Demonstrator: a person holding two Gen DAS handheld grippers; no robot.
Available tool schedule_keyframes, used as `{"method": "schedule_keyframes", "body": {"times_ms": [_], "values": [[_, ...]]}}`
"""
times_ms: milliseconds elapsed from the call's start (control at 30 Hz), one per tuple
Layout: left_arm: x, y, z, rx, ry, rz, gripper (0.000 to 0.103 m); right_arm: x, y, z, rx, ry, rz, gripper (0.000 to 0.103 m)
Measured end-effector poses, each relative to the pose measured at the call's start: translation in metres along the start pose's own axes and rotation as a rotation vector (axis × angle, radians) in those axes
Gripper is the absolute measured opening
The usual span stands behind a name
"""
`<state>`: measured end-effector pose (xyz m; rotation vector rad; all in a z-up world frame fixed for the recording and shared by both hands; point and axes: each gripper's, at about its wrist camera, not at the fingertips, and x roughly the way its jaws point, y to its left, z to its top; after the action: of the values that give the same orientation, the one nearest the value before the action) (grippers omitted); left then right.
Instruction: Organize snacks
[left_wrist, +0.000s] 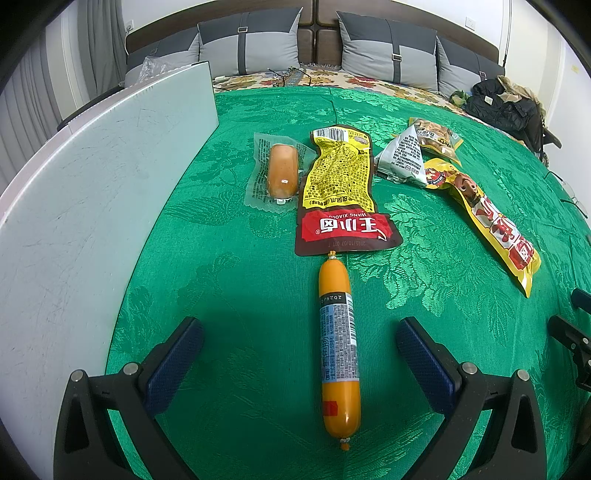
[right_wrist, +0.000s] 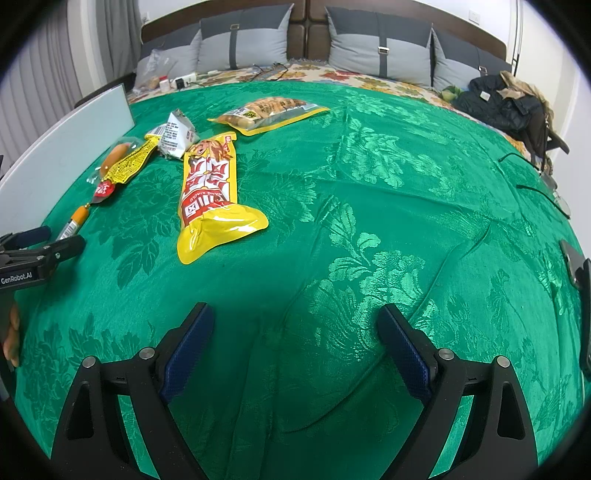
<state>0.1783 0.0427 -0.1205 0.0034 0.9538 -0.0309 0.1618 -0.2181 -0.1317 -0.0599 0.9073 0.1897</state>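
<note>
Far left: white board standing on edge along the green cloth, purpose not evident. Just right of it: clear-wrapped bun, touching the edge of a yellow-and-red pouch. Below that pouch, nearly touching its lower edge: orange sausage, lying lengthwise between the jaws of the left gripper. Jaws spread wide, nothing held, neither pad touching the sausage. Further right: silver packet, resting against a long yellow bag, with a nut bag behind, partly covered. Right gripper parked over bare cloth, well apart from every snack, jaws likewise wide and empty. Step in hand, by judgement: pick-up of the sausage by the left gripper, with sorting barely begun, all snacks loose in a cluster. Next move calls for lowering until the pads flank the casing near mid-length, then a gentle squeeze; round, slick casing likely to roll or slip under an off-centre grip. No bin, tray or other destination visible in either view; intended layout not determinable. Left gripper cut off at the left edge of the right view, with the sausage mostly hidden behind it. Dark items at the far right edges of both views cropped, unidentifiable. Pouch print inverted and mostly illegible.
</note>
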Motion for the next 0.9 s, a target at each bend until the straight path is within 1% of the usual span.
{"method": "schedule_keyframes", "body": {"times_ms": [167,267,300,333,367,400,433,467,600,633,700,733,800,867,900], "values": [[-0.001,-0.002,-0.001,0.002,0.009,0.004,0.103,0.000,0.000,0.000,0.000,0.000,0.000,0.093],[-0.003,-0.001,0.001,0.007,0.090,-0.008,0.101,0.000,0.000,0.000,0.000,0.000,0.000,0.093],[-0.006,-0.002,0.001,0.014,0.104,-0.013,0.090,0.000,0.000,0.000,0.000,0.000,0.000,0.093],[-0.013,-0.003,-0.001,0.026,0.095,-0.021,0.065,0.000,0.000,0.000,0.000,0.000,0.000,0.093],[-0.017,-0.004,-0.002,0.034,0.091,-0.025,0.049,0.000,0.000,0.000,0.000,0.000,0.000,0.093],[-0.021,-0.005,-0.003,0.041,0.099,-0.038,0.022,0.000,0.000,0.000,0.000,0.000,0.000,0.093],[-0.022,-0.004,-0.004,0.042,0.110,-0.041,0.016,0.000,0.000,0.000,0.000,0.000,0.000,0.093],[-0.025,-0.002,-0.005,0.032,0.112,-0.044,0.015,-0.001,0.000,0.000,0.000,0.000,0.000,0.093],[-0.036,0.016,-0.017,-0.079,0.105,-0.110,0.015,-0.001,-0.001,0.000,0.007,-0.005,0.008,0.093],[-0.038,0.019,-0.021,-0.100,0.104,-0.123,0.015,-0.004,-0.002,-0.001,0.015,-0.012,0.010,0.091],[-0.045,0.023,-0.029,-0.131,0.092,-0.145,0.015,-0.009,-0.006,-0.001,0.055,-0.041,0.016,0.091],[-0.047,0.024,-0.032,-0.134,0.086,-0.150,0.015,-0.014,-0.005,0.006,0.074,-0.054,0.033,0.091],[-0.048,0.024,-0.038,-0.125,0.081,-0.153,0.015,-0.016,0.006,0.024,0.050,-0.057,0.053,0.091],[-0.050,0.024,-0.041,-0.120,0.074,-0.156,0.015,-0.009,0.028,0.053,-0.024,-0.022,0.068,0.091],[-0.050,0.024,-0.042,-0.117,0.074,-0.158,0.015,0.002,0.041,0.066,-0.064,0.023,0.075,0.092]]}}
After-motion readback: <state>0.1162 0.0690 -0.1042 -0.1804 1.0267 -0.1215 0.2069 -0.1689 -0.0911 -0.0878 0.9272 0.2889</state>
